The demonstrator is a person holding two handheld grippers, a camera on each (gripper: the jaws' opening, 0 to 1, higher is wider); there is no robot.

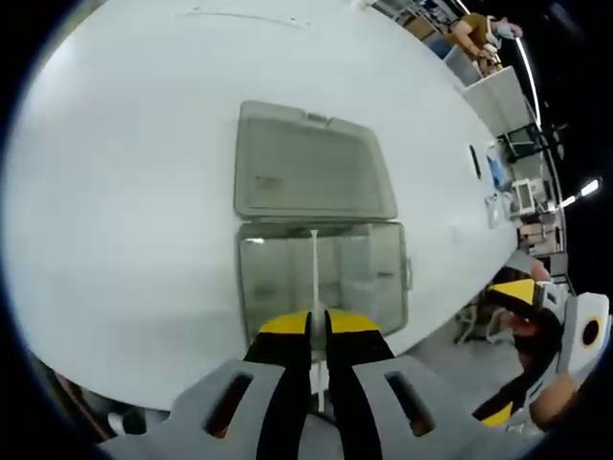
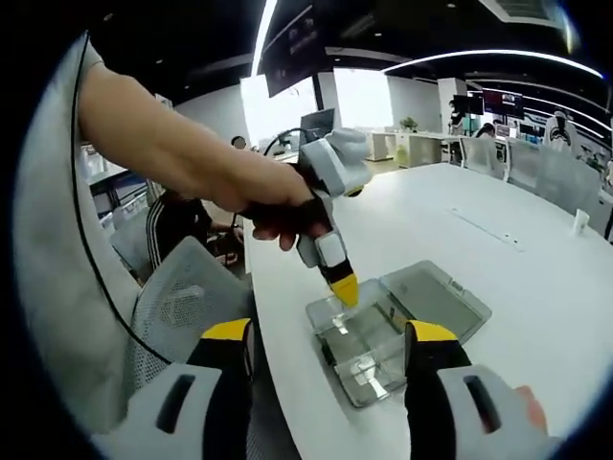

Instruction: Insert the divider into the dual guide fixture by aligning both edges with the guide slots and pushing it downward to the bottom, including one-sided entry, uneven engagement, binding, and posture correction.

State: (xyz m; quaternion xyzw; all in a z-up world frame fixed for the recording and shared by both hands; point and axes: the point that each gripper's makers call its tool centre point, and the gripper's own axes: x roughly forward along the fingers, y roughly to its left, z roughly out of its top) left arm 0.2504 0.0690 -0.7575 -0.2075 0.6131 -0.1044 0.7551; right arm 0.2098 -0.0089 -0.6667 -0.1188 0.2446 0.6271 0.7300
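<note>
— Left gripper view first: what do the tongs have?

— The left gripper [image 1: 319, 331], grey-bodied with yellow-and-black tips, rises from the bottom centre of the frame. Its jaws are nearly closed, pinching the thin white plastic divider [image 1: 314, 278] edge-on between them. The divider runs up from the tips into the clear plastic compartment box [image 1: 324, 273] at centre frame.

— And the box itself?

— It sits open on the white table [image 1: 124, 192], with its hinged transparent lid [image 1: 311, 163] laid flat just above it in the frame. The divider stands over the middle of the tray. I cannot tell whether its edges are in the guide slots, or how deep it sits.

— Right gripper view?

— The right gripper [image 2: 330, 350] shows two yellow-tipped jaws at the bottom, spread wide apart and holding nothing. Between them, at lower centre, is the same box [image 2: 369, 359] near the table's edge. The person's hand [image 2: 278, 206] reaches in from the upper left gripping the left gripper [image 2: 343, 287], whose yellow tip points down into the tray's near end. A grey mesh chair [image 2: 182, 302] stands at lower left.
</note>
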